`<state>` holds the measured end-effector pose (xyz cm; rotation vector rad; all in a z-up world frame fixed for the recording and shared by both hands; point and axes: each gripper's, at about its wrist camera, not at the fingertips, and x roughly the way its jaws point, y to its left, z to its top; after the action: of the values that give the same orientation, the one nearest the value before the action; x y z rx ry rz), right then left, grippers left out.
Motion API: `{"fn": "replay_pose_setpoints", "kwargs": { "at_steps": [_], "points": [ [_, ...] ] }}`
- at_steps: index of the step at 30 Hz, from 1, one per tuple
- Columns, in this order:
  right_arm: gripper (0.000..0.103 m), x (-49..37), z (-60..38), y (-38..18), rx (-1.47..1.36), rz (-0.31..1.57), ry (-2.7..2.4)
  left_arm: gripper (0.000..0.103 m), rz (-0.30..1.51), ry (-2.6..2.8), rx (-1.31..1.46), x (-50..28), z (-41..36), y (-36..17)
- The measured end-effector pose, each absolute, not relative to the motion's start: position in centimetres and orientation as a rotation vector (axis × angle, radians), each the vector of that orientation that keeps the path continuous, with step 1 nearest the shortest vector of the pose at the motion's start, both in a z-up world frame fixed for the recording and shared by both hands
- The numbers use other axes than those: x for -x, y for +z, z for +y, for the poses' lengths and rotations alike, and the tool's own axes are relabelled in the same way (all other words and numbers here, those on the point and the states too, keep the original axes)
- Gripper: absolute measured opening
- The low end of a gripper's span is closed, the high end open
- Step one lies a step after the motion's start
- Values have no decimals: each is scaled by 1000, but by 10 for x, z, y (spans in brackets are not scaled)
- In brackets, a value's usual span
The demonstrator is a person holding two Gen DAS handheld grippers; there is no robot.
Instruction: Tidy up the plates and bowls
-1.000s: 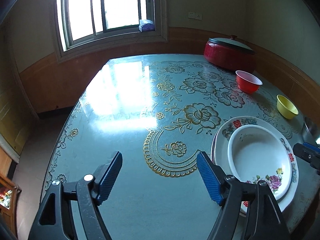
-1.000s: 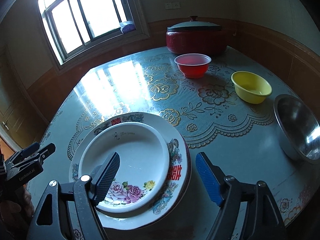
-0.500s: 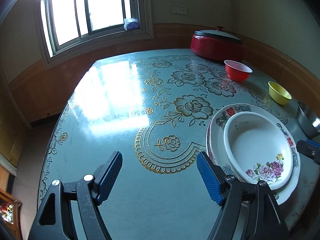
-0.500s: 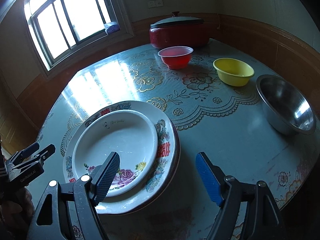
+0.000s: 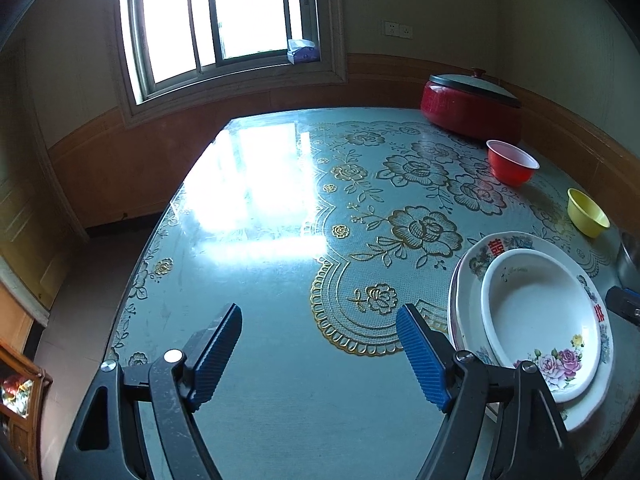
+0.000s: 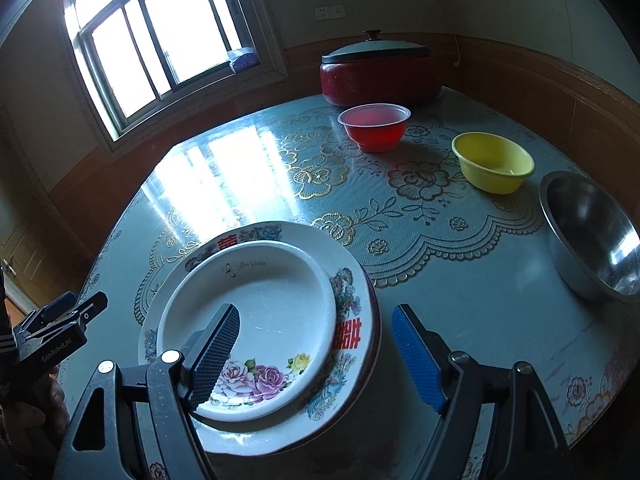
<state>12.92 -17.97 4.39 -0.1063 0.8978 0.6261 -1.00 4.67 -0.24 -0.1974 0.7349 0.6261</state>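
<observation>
Plates [image 6: 260, 312]: stack at table [image 6: 460, 320] near edge, rose plate on top of a wider patterned plate, a darker rim showing beneath. Stacking of plates looks done, by my reading.

Bowls still loose. Right wrist view: red bowl [image 6: 375, 126] at 12 o'clock from the stack, yellow bowl [image 6: 493, 162] at 2 o'clock, steel bowl [image 6: 588, 236] at 3 o'clock by the table edge. All three apart from one another. Red pot [image 6: 378, 72] with lid behind the red bowl, far side.

Right gripper [image 6: 316, 354]: jaws wide apart, holding nothing; its left finger overhangs the rose plate, its right finger hangs over bare cloth beside the stack. Contact with the plate: cannot tell.

Left gripper [image 5: 320, 354]: jaws spread, nothing held, above bare cloth at 9 o'clock from the stack.

Step in hand (judgement): between plates and bowls.

Next move calls for: right gripper to travel toward 2–3 o'clock, take one bowl by the rim wall, one finger inside and one outside. Nesting order likely small into large, so steel bowl as base. Steel rim is thin and slick; grip squarely.
</observation>
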Motion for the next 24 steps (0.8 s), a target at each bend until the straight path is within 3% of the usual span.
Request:
{"fn": "replay_pose_setpoints", "kwargs": {
  "at_steps": [24],
  "points": [
    [80,-220,-221,57,135,880,825,82,715,826,204,-30,-33,20]
  ]
}}
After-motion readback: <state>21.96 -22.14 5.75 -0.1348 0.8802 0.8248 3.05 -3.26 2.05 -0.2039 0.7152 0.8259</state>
